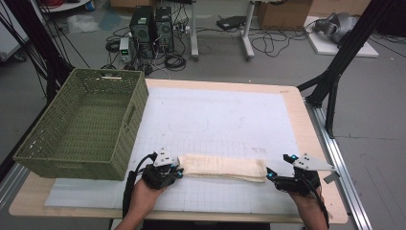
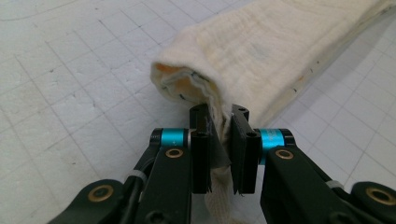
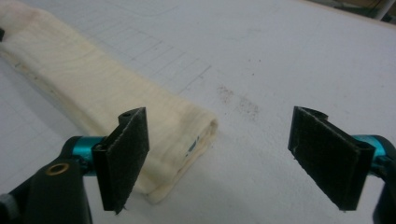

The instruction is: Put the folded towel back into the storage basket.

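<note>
A folded cream cloth (image 1: pixel 224 167) is lying as a long strip across the near part of the surface (image 1: pixel 292 103), running left to right on the white gridded mat (image 1: pixel 215 120). Its left end is being pinched by the left tool (image 2: pixel 219 135), whose jaws are pressed together on a fold of fabric; the layered open edge of the roll is seen just beyond them in the left gripper view. The right tool (image 3: pixel 224 156) is being held with its jaws spread wide at the cloth's right end, one pad over the folded corner and the other over bare mat, neither pressing the fabric. A green woven basket (image 1: pixel 86 122) is sitting at the far left, overhanging the surface's left edge, well apart from the cloth. Open mat is lying beyond the cloth towards the far edge and to the right.
</note>
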